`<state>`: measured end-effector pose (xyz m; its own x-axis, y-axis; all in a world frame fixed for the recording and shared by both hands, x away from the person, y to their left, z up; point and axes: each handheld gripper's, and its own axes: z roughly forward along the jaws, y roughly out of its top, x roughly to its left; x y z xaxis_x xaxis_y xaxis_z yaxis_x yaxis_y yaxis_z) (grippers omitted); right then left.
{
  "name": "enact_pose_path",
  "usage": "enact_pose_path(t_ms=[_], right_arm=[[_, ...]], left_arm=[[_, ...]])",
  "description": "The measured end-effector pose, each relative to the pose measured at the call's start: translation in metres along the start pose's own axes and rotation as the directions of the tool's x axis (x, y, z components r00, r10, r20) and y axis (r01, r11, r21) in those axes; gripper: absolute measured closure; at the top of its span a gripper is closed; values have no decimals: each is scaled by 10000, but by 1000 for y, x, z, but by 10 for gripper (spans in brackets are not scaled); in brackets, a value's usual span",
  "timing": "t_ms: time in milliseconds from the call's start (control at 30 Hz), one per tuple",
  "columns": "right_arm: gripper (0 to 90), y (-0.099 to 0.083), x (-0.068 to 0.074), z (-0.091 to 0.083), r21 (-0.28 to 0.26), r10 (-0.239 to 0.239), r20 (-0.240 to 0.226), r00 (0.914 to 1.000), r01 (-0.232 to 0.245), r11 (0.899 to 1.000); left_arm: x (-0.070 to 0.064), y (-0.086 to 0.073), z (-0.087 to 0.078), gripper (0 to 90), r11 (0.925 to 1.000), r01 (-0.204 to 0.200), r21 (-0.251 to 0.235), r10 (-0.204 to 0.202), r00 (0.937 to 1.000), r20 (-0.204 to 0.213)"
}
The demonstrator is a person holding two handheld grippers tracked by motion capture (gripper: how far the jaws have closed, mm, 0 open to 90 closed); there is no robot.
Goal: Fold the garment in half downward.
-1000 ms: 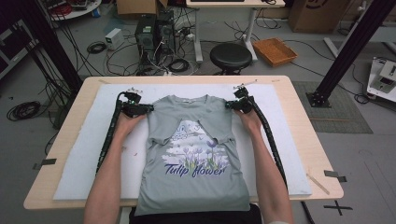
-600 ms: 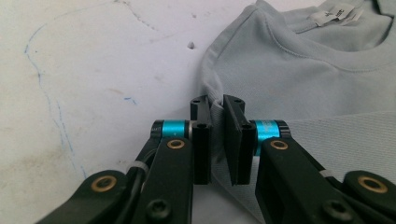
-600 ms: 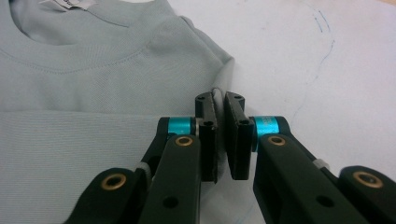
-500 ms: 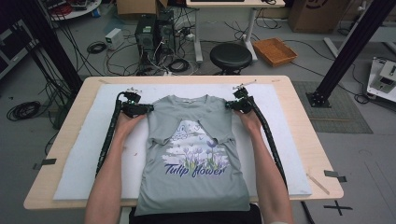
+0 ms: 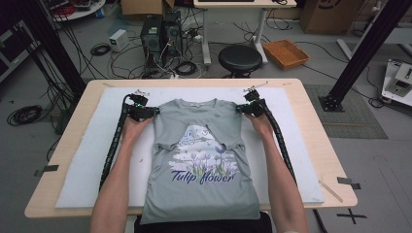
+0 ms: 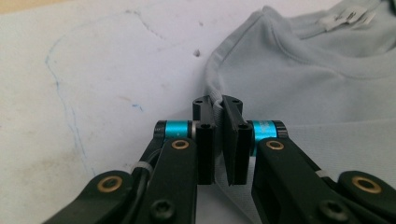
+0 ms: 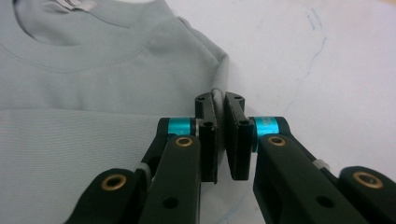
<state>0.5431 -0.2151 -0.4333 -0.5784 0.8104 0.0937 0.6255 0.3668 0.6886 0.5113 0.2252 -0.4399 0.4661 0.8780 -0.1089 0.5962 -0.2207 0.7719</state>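
A pale grey cotton T-shirt [image 5: 201, 165] printed with purple tulips and the words "Tulip flower" lay flat, face up, on a white foam mat [image 5: 77, 165] covering the light wooden table [image 5: 58, 145], its hem at the near edge of the mat and its collar pointing away. Beyond the print, both sleeves were folded in over the chest. The left gripper [image 6: 218, 109] was clamped on the shirt's left shoulder edge (fabric pinched between its black jaws), and the right gripper [image 7: 219, 105] was likewise closed on the right shoulder edge. Past the table stood a round black stool [image 5: 239, 58].
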Motion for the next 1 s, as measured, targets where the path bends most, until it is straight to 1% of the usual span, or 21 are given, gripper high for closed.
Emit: enact_pose_path(t_ms=[67, 133, 200, 233, 267, 300, 367, 400, 433, 467, 567, 600, 700, 733, 767, 800, 833, 900, 933, 967, 1000], right_arm=[[857, 2, 1, -3, -94, -13, 2, 10000, 13, 10000], [857, 8, 2, -10, -253, -158, 114, 9998, 161, 9995], [857, 12, 3, -15, -369, -274, 206, 9994, 282, 9989], [857, 12, 3, -15, -369, -274, 206, 9994, 282, 9989], [857, 15, 3, -19, -468, -277, 317, 9991, 291, 9985], [857, 15, 3, -19, -468, -277, 317, 9991, 291, 9985], [857, 18, 1, -25, -608, -153, 403, 9991, 178, 9980], [857, 18, 1, -25, -608, -153, 403, 9991, 178, 9980], [858, 19, -1, -28, -698, -180, 391, 9991, 207, 9973], [857, 20, -3, -30, -687, -131, 391, 9991, 158, 9975], [857, 24, -5, -33, -650, -74, 367, 9993, 98, 9978], [857, 28, -5, -35, -571, -135, 404, 9991, 158, 9982], [857, 34, -5, -38, -637, -168, 455, 9988, 197, 9978], [857, 40, -6, -42, -834, -143, 349, 9993, 172, 9964], [857, 40, -6, -42, -834, -143, 349, 9993, 172, 9964], [857, 45, -4, -46, -1050, -180, 331, 9993, 214, 9942], [857, 47, -3, -47, -1063, -185, 278, 9994, 214, 9941], [857, 53, -1, -49, -1052, -319, 365, 9988, 355, 9938], [857, 55, 1, -49, -1043, -329, 384, 9987, 368, 9939], [857, 57, 2, -50, -1054, -394, 438, 9983, 439, 9935], [857, 60, 3, -50, -1073, -437, 439, 9981, 482, 9931]], left_arm=[[0, 1, -1, 844, 10000, 3, -33, -4, 10000, -42], [0, 9, -7, 845, 9999, 27, -135, -29, 9999, -131], [-2, 16, -11, 847, 9997, -68, -250, 61, 9995, -307], [-2, 16, -11, 848, 9997, -68, -250, 61, 9995, -307], [-4, 22, -15, 849, 9982, -72, -590, 46, 9990, -449], [-4, 22, -15, 849, 9982, -72, -590, 46, 9990, -449], [-6, 30, -18, 849, 9979, -106, -644, 73, 9987, -514], [-6, 30, -18, 849, 9979, -106, -644, 73, 9987, -514], [-8, 33, -19, 849, 9975, -139, -690, 101, 9985, -547], [-9, 37, -19, 849, 9975, -245, -666, 206, 9981, -589], [-11, 42, -19, 849, 9973, -269, -683, 225, 9977, -637], [-11, 45, -20, 849, 9959, -423, -800, 366, 9968, -709], [-10, 45, -22, 849, 9952, -363, -906, 291, 9965, -790], [-6, 45, -24, 849, 9956, -129, -933, 59, 9972, -749], [-6, 45, -24, 849, 9956, -129, -933, 59, 9972, -749], [-2, 44, -26, 849, 9949, 20, -1010, -95, 9972, -739], [-1, 45, -28, 849, 9943, 35, -1070, -114, 9973, -728], [1, 46, -31, 849, 9925, 121, -1218, -212, 9971, -737], [2, 46, -33, 849, 9924, 104, -1224, -198, 9970, -752], [2, 47, -34, 849, 9926, 100, -1208, -198, 9966, -805], [3, 49, -35, 849, 9948, 39, -1022, -128, 9962, -861]])
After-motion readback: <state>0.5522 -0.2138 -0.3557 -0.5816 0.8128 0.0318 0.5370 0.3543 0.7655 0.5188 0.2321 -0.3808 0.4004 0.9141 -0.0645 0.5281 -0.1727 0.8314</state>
